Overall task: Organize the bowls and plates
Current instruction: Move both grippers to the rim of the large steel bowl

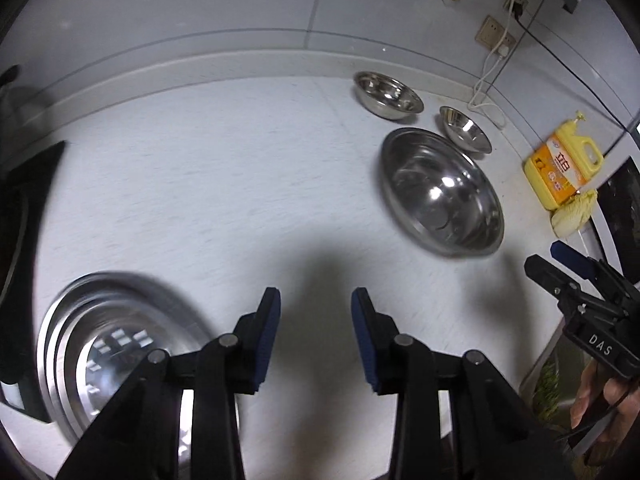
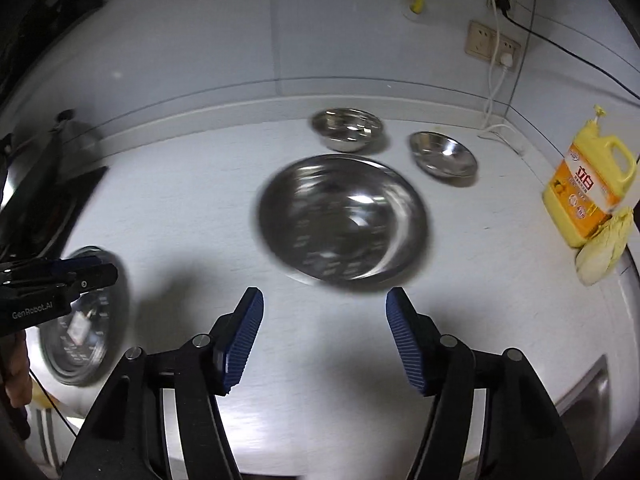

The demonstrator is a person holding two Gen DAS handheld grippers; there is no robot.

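- The large steel bowl (image 2: 343,218) stands upright on the pale surface (image 2: 192,216), round and shiny, and it holds nothing.
- Behind it, near the back edge, stands a smaller deep steel bowl (image 2: 347,129); something bright shows inside it, but I cannot tell what it is.
- To the right of that one stands a small shallow steel bowl (image 2: 443,154), empty, apart from the other two.
- At the left, near the front of the surface, lies a stack of flat steel plates (image 1: 116,344); the rims show as rings one inside the other, and the picture is blurred there.
- The left gripper (image 1: 315,336) is above the surface just right of the plates; its jaws stand partly open with nothing between them, and the pads are dark blue and ribbed.
- The right gripper (image 2: 324,340) is in front of the large bowl; its jaws stand wider, also with nothing between them.
- A hand (image 1: 604,396) holds the right gripper's black handle at the right edge of the left wrist view.
- At the right stands a yellow plastic detergent jug (image 2: 592,184) with an orange label, and a pale yellow cloth (image 2: 604,248) lies crumpled against it.
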